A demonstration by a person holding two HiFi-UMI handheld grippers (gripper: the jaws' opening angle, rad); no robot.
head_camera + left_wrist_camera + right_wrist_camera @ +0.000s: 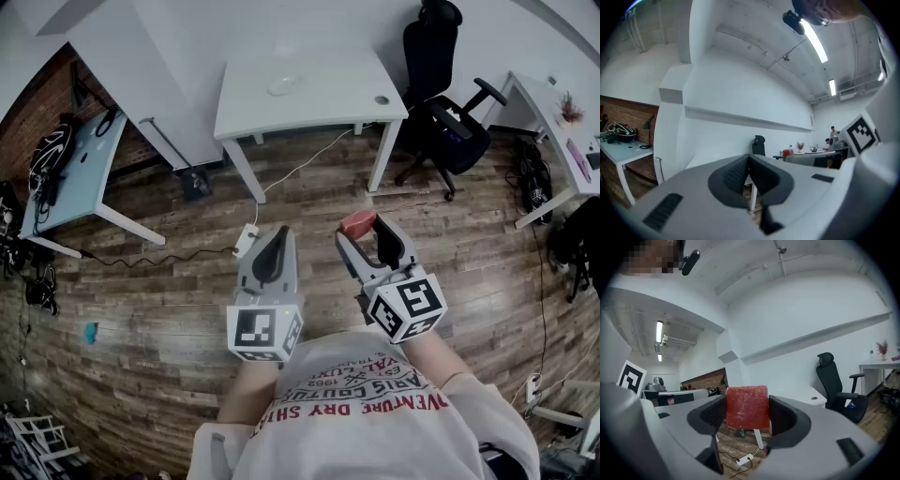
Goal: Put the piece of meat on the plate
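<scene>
On the far white table (328, 94), a round white plate (283, 85), right gray claw (361, 231) gripping a red square meat piece (747, 407), left gray claw (749, 176) shut, empty.

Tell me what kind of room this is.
Most likely an office or lab workspace: a white desk, a black swivel chair beside it, and strip lights on the ceiling.
</scene>
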